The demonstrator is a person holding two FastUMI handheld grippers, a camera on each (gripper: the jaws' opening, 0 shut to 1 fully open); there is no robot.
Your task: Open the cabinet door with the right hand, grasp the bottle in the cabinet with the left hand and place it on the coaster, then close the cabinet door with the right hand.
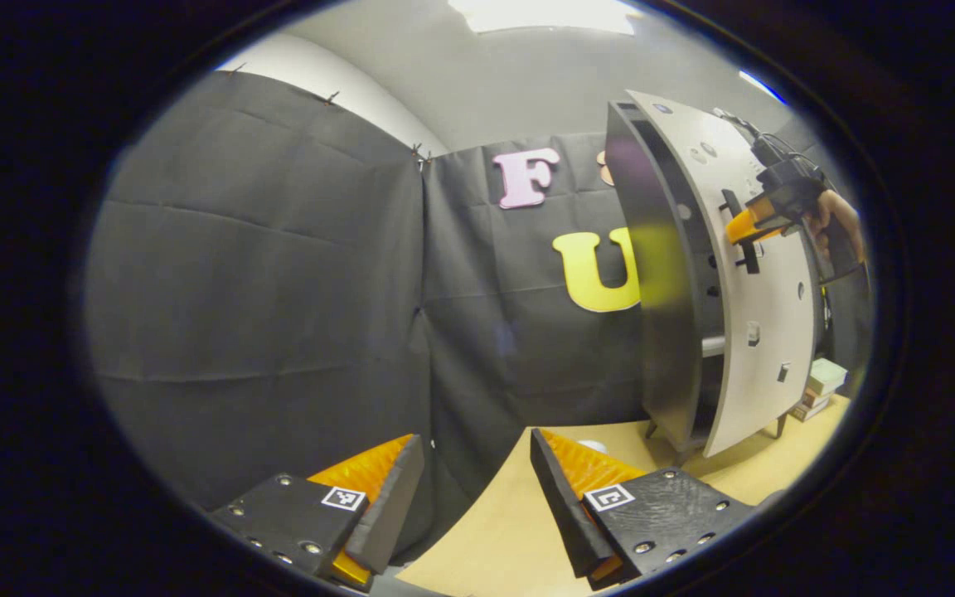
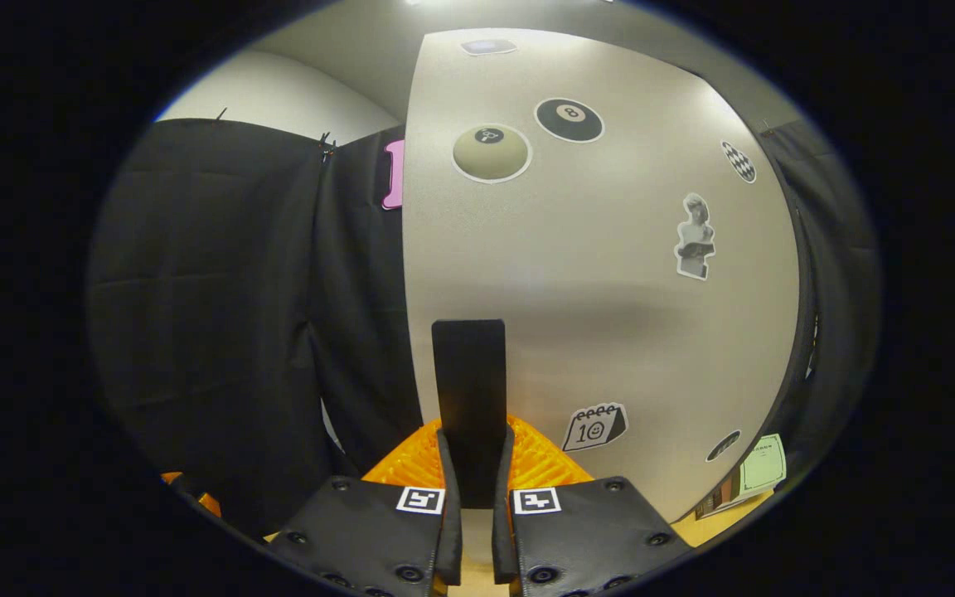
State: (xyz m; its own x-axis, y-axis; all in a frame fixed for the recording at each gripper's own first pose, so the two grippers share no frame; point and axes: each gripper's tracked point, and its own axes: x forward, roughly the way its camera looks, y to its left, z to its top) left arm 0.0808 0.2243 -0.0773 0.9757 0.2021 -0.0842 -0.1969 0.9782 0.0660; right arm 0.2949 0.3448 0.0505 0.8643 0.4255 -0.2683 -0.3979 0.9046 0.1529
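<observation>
So the right claw is pinched on the door handle, swinging the door partly open. Left claw waits wide over the table, cabinet at its 2 o'clock. Bottle's hidden so far, can't tell where.

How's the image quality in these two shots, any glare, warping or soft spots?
Left gripper view: fisheye bends the cabinet door into a curve, a ceiling light blows out at the top, and the cabinet's dark side panel carries a soft yellowish reflection. Right gripper view: the door bulges like a dome, evenly lit with a faint shadow band above the handle; the stickers stay sharp.
</observation>
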